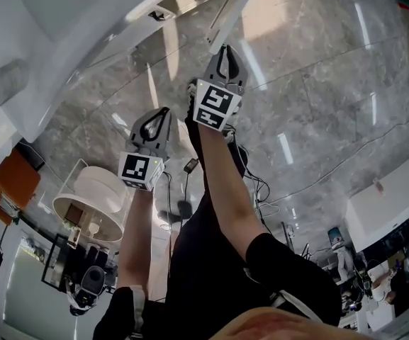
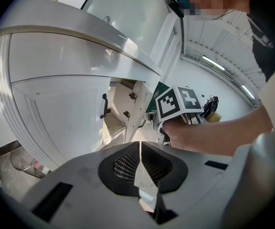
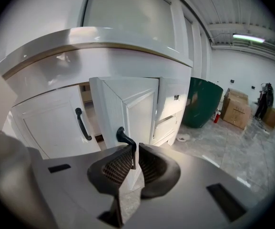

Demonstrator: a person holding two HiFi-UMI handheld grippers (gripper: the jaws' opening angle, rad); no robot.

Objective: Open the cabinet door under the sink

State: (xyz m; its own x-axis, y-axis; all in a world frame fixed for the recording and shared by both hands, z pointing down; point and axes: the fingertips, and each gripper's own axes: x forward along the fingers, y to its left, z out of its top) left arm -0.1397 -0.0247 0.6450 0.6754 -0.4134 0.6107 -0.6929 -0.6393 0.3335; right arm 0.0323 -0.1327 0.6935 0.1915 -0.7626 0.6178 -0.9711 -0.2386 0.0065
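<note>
Step in hand: pulling the door open. My right hand-held gripper (image 3: 133, 157) is clenched on the black handle (image 3: 123, 136) of the right cabinet door (image 3: 139, 111), under the sink counter (image 3: 104, 44). The door stands partly open, its free edge angled out from the cabinet, with a gap showing behind it. The left door (image 3: 46, 123) is shut. My left hand-held gripper (image 2: 140, 160) is clenched on nothing and hangs just beside the right one.

Judgement: roughly halfway. Next move: hold the grip and sweep the handle outward along the hinge arc. A straight pull risks slipping off the thin handle.
</note>
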